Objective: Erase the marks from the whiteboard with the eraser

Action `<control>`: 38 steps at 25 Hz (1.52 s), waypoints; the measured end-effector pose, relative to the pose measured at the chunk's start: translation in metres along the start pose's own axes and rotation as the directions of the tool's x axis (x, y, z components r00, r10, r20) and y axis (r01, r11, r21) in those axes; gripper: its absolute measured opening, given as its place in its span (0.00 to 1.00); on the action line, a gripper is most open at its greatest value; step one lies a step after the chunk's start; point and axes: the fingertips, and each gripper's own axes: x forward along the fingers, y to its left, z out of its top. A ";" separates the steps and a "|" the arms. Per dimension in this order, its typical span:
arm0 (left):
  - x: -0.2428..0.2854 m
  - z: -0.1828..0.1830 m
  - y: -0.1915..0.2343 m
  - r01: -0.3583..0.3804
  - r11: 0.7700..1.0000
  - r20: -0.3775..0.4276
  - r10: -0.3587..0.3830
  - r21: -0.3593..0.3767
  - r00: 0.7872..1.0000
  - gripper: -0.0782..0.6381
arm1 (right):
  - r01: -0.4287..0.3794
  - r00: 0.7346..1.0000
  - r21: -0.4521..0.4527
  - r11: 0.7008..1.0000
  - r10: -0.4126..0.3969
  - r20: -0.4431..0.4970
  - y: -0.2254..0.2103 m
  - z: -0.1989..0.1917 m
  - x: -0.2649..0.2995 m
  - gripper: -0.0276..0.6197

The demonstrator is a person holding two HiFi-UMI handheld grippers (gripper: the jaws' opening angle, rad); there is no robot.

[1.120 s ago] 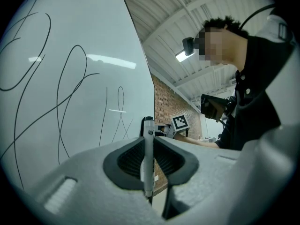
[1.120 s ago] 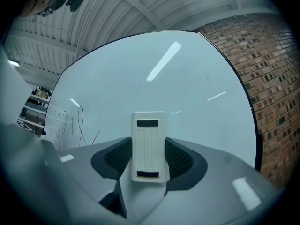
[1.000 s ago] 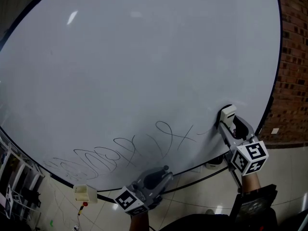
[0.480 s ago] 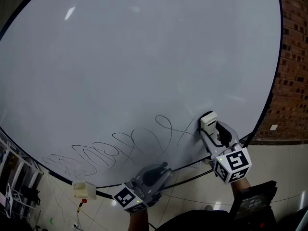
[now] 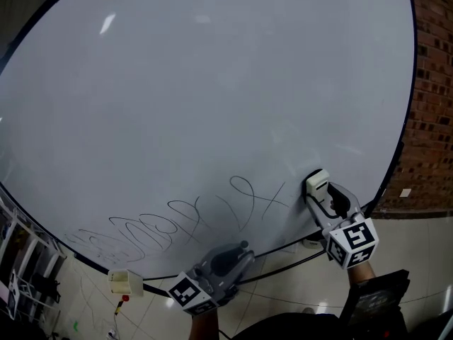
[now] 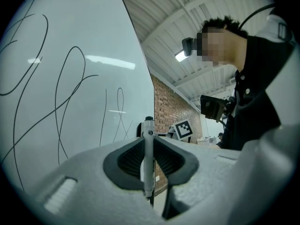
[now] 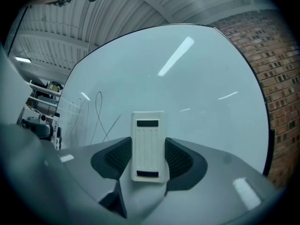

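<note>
Right gripper (image 5: pixel 320 192) presses eraser (image 5: pixel 316 182) on whiteboard (image 5: pixel 212 83)

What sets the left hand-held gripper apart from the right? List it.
The left hand-held gripper clamps a thin marker; the right hand-held gripper clamps a white eraser. The left hangs below the whiteboard; the right holds its eraser at the board, right of the marks. Both are shut on a tool.
</note>
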 end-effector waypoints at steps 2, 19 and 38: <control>0.000 0.000 0.000 -0.003 1.000 -0.002 0.003 0.001 1.000 0.19 | 0.029 1.000 0.016 0.999 -0.029 -0.002 -0.019 0.000 -0.004 0.39; -0.014 -0.002 0.005 -0.036 0.999 -0.007 0.036 -0.012 0.999 0.19 | 0.148 0.988 0.103 0.984 -0.152 0.028 -0.031 -0.001 -0.008 0.39; 0.001 0.001 0.003 0.018 1.000 0.020 -0.018 -0.005 1.000 0.19 | 0.137 0.991 -0.016 0.990 -0.137 -0.005 -0.020 0.008 -0.003 0.39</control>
